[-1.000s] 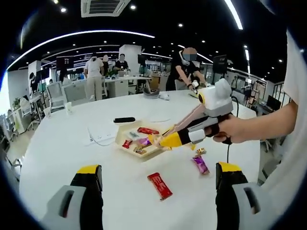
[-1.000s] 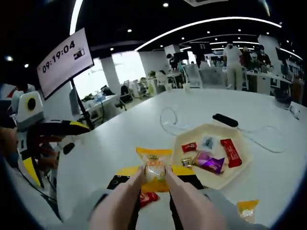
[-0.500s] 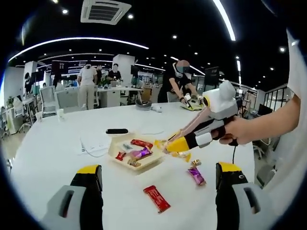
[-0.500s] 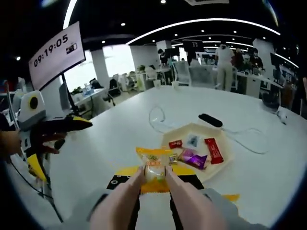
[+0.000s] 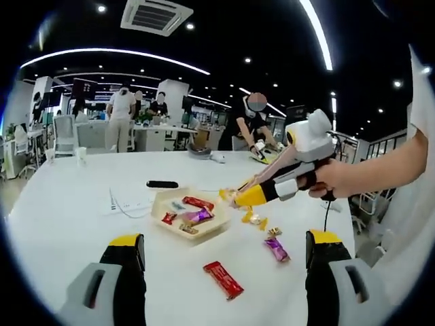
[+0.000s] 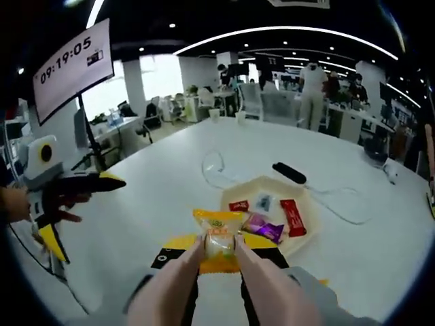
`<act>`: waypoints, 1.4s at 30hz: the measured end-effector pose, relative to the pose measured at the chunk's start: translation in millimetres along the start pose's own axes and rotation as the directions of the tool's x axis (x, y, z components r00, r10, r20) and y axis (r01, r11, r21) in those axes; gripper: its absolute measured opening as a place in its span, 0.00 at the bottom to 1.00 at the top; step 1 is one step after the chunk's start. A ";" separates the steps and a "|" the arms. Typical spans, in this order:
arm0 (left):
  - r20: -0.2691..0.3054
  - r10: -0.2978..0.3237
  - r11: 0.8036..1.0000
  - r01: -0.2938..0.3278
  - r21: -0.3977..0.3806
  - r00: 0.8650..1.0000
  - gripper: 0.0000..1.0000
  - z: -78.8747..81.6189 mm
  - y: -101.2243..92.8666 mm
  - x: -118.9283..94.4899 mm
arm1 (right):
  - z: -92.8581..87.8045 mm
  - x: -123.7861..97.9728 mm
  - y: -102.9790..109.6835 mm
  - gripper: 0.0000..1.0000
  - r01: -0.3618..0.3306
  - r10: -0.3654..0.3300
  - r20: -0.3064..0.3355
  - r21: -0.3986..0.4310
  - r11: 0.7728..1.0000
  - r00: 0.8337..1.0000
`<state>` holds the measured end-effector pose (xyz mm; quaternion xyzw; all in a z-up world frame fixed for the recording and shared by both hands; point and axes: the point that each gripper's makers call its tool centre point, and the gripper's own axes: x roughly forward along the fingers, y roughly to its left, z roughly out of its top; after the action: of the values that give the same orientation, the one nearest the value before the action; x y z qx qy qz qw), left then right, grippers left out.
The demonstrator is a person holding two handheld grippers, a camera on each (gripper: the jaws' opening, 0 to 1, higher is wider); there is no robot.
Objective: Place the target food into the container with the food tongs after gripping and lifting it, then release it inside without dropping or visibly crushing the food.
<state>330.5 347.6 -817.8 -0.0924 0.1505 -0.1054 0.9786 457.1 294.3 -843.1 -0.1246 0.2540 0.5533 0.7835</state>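
— White round worktop, open-plan office behind it, people standing at desks far back. What's new?

— The clock board has ticked from 09:19:04 to 09:19:05, and the right hand-held gripper has risen. Its view now looks down on the tray from higher up. A second ago the tray sat just beside the packet; now it lies beyond it.

— Is it still holding?

— Yes. Its long pale jaws are pressed together on the yellow packet, which looks unsquashed. So gripping and lifting are done; I judge that carrying and release remain.

— Go across the left gripper view for me.

— From the left: a white cable, a black remote, then the tray, which already holds red and purple sweets. The yellow packet hangs in the air just right of the tray's rim, at the tip of the right hand-held gripper. Beyond that, loose yellow sweets and a purple sweet lie on the worktop, with a red bar nearer the camera.

— And the left hand-held gripper?

— Spread wide and empty, held back from everything.
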 end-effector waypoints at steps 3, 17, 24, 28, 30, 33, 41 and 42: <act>-0.011 -0.010 1.000 0.010 0.011 1.000 0.99 -2.9 4.4 1.3 | 7.9 -3.1 -3.0 0.22 0.020 -0.020 0.012 -0.010 1.000 1.000; -0.002 0.028 1.000 -0.028 -0.011 1.000 0.99 -8.1 5.6 5.2 | 28.6 -14.4 -33.6 0.22 0.067 -0.066 0.048 -0.023 0.997 0.997; 0.005 0.046 0.999 -0.046 -0.013 0.999 0.99 -0.7 -8.0 8.8 | 37.3 -13.9 -32.0 0.22 0.026 -0.022 0.063 -0.068 0.997 0.998; 0.010 0.076 0.997 -0.076 -0.012 0.997 0.99 3.5 -7.7 8.3 | 36.1 -6.4 -37.6 0.21 0.039 -0.035 0.057 -0.072 0.997 0.998; 0.027 0.080 0.996 -0.080 -0.027 0.996 0.99 8.1 -9.5 7.1 | 38.4 -4.7 -39.1 0.21 0.041 -0.037 0.061 -0.076 0.996 0.997; 0.016 0.078 0.997 -0.078 -0.003 0.997 0.99 5.1 -8.6 7.8 | 47.1 0.6 -42.3 0.21 0.043 -0.038 0.074 -0.066 0.997 0.997; 0.003 0.091 0.996 -0.091 -0.007 0.996 0.99 0.0 -1.0 4.9 | 64.9 -0.7 -48.3 0.21 0.064 -0.056 0.104 -0.070 0.996 0.993; 0.005 0.093 0.996 -0.093 -0.009 0.996 0.99 0.2 -0.4 4.2 | 65.6 -1.0 -48.8 0.21 0.065 -0.058 0.104 -0.067 0.996 0.993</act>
<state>334.4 346.3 -818.6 -0.0898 0.1523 -0.0586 0.9825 519.4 307.4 -791.7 -0.1315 0.1900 0.5431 0.8072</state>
